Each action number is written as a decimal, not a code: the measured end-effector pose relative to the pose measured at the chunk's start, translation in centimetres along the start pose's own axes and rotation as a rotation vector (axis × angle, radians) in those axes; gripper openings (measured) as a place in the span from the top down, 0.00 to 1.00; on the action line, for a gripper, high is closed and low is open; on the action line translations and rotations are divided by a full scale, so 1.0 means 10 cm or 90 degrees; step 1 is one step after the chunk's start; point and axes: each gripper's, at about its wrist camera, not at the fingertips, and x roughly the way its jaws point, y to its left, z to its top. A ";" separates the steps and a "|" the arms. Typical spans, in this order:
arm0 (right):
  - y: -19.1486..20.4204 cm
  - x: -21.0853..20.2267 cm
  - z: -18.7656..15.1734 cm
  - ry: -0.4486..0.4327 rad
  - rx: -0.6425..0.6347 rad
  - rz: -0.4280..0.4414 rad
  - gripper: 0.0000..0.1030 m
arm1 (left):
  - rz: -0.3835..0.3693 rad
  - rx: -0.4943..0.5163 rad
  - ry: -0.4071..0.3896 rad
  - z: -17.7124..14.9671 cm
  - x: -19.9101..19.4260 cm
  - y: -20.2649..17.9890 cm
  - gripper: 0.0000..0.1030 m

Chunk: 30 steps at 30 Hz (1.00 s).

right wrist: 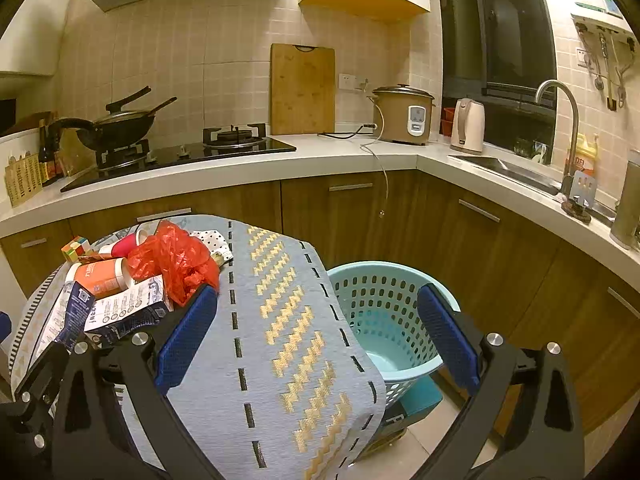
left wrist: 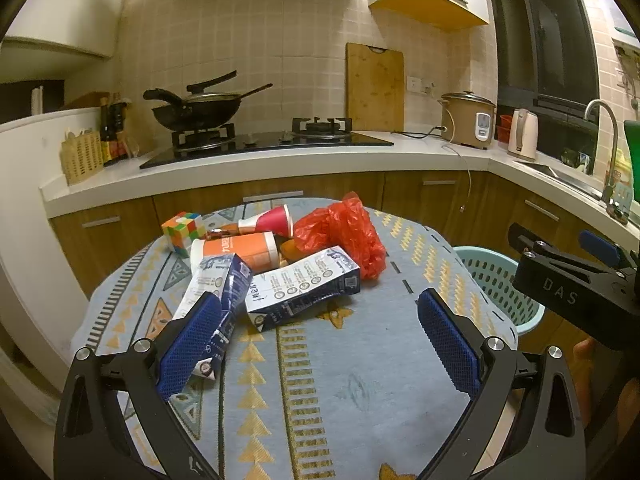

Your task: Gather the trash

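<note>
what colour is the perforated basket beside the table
Light teal, or turquoise. The basket shows best in the right wrist view.

The left gripper (left wrist: pixel 318 340) was held wide open above the cloth-covered worktop (left wrist: pixel 360 380), nothing between its fingers (left wrist: pixel 192 344). Two cartons (left wrist: pixel 304 288), two cups (left wrist: pixel 240 252) and a red bag (left wrist: pixel 344 232) were piled ahead; a perforated basket (left wrist: pixel 496 280) stood beside.

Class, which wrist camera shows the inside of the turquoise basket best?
The right wrist view: the turquoise basket opens toward the camera, showing its floor. The left wrist view shows only part of its rim and wall, behind the table edge.
</note>
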 end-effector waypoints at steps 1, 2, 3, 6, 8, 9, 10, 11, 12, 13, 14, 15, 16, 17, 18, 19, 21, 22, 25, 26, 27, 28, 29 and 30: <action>0.00 0.00 0.00 0.000 -0.001 0.001 0.07 | 0.001 0.000 -0.002 0.00 0.00 0.01 0.07; 0.01 -0.01 0.01 -0.001 -0.001 0.001 0.07 | 0.001 0.000 -0.003 0.01 -0.01 0.01 0.07; 0.02 -0.02 0.01 -0.002 -0.003 0.001 0.07 | 0.001 -0.002 -0.004 0.01 -0.01 0.03 0.07; 0.03 -0.03 0.02 -0.003 -0.005 0.002 0.07 | 0.001 -0.007 -0.005 0.01 -0.04 0.04 0.07; 0.04 -0.03 0.02 -0.003 -0.006 0.002 0.07 | 0.001 -0.008 -0.005 0.01 -0.04 0.05 0.07; 0.04 -0.02 0.02 -0.002 -0.005 0.002 0.07 | 0.001 -0.009 -0.004 0.01 -0.04 0.06 0.07; 0.04 -0.02 0.02 -0.002 -0.004 0.002 0.07 | 0.000 -0.009 -0.004 0.01 -0.04 0.07 0.07; 0.04 -0.02 0.02 -0.002 -0.004 0.003 0.07 | -0.001 -0.011 -0.003 0.02 -0.04 0.08 0.07; 0.04 -0.02 0.02 -0.003 -0.004 0.002 0.07 | -0.003 -0.011 -0.002 -0.01 -0.03 0.06 0.07; 0.03 -0.02 0.02 -0.002 -0.004 0.002 0.07 | -0.008 -0.014 0.001 -0.01 -0.02 0.06 0.07; 0.03 -0.03 0.02 -0.002 -0.003 0.003 0.07 | -0.012 -0.017 0.004 -0.01 -0.02 0.07 0.07; 0.02 -0.03 0.02 -0.003 -0.003 0.003 0.07 | -0.015 -0.019 0.004 -0.01 -0.02 0.07 0.07; 0.02 -0.03 0.02 -0.003 -0.003 0.003 0.07 | -0.015 -0.019 0.004 -0.01 -0.02 0.08 0.07; 0.02 -0.03 0.02 -0.003 -0.002 0.002 0.07 | -0.012 -0.017 0.004 -0.01 -0.02 0.07 0.07; 0.02 -0.03 0.02 -0.003 -0.002 0.002 0.07 | -0.012 -0.016 0.003 -0.01 -0.03 0.07 0.07; 0.02 -0.03 0.02 -0.003 -0.002 0.002 0.07 | -0.012 -0.015 0.004 0.00 -0.03 0.07 0.07; 0.02 -0.03 0.02 -0.003 -0.002 0.002 0.07 | -0.012 -0.015 0.004 0.00 -0.02 0.08 0.07; 0.02 -0.03 0.02 -0.003 -0.002 0.002 0.07 | -0.013 -0.015 0.003 0.00 -0.03 0.08 0.07; 0.02 -0.03 0.02 -0.004 -0.002 0.002 0.07 | -0.012 -0.015 0.003 0.00 -0.02 0.07 0.07; 0.01 -0.03 0.02 -0.004 -0.002 0.002 0.07 | -0.013 -0.016 0.003 0.00 -0.02 0.08 0.07; 0.01 -0.03 0.02 -0.003 -0.002 0.003 0.07 | -0.014 -0.016 0.004 0.00 -0.03 0.08 0.07; 0.02 -0.03 0.02 -0.003 -0.002 0.003 0.07 | -0.016 -0.017 0.004 0.01 -0.03 0.08 0.07; 0.02 -0.03 0.02 -0.003 -0.003 0.002 0.07 | -0.018 -0.018 0.005 0.01 -0.03 0.08 0.07; 0.02 -0.03 0.02 -0.004 -0.003 0.002 0.07 | -0.019 -0.018 0.005 0.01 -0.03 0.08 0.07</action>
